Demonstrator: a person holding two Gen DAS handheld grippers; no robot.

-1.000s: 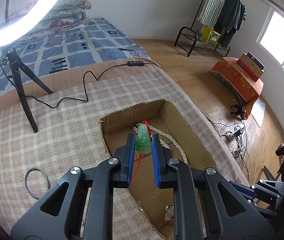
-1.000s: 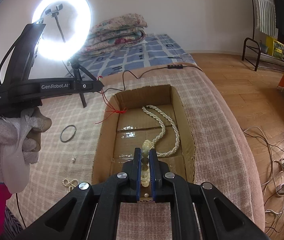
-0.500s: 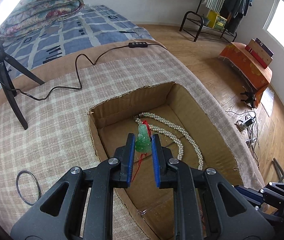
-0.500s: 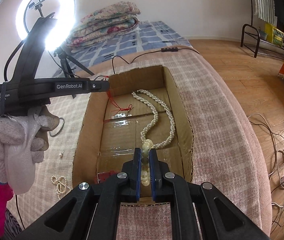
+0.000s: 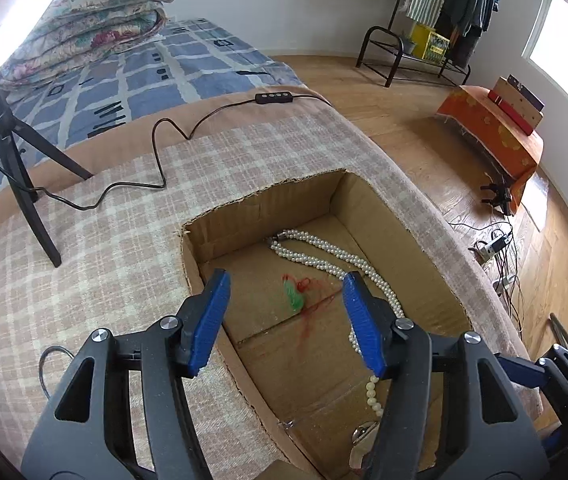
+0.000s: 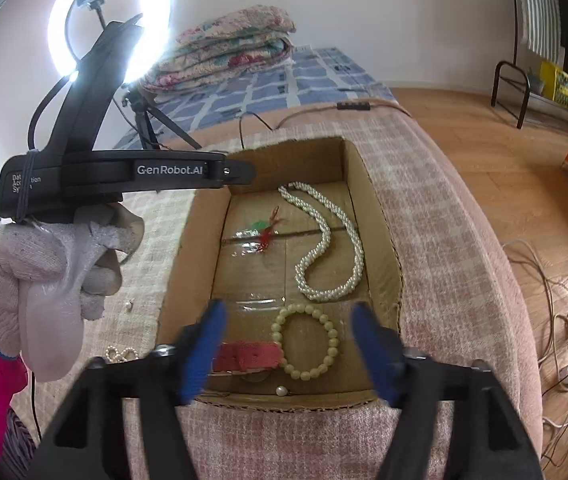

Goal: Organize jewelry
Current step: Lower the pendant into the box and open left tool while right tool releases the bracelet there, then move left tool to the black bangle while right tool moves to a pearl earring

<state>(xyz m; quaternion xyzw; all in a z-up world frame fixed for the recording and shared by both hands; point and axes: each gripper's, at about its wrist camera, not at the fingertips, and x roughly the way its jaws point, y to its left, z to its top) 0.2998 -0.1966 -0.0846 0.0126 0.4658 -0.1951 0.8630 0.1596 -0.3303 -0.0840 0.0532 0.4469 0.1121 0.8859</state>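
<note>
Since half a second ago both grippers have let go: left gripper point(image 5: 284, 320) and right gripper point(image 6: 287, 344) now stand spread wide and empty above the cardboard box point(image 6: 379, 216). Withdraw straight up (clear of the pearl necklace point(image 6: 323, 240) ahead-right). The bead bracelet point(image 6: 305, 343) lies flat between the right fingers; the green pendant point(image 5: 292, 297), just ahead of the left gripper, lies with its long axis pointing away and slightly left, its red cord point(image 5: 315, 304) trailing right.

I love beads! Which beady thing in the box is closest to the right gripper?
The round cream bead bracelet, lying just past the open right gripper. The long white pearl necklace lies farther back in the cardboard box.
</note>
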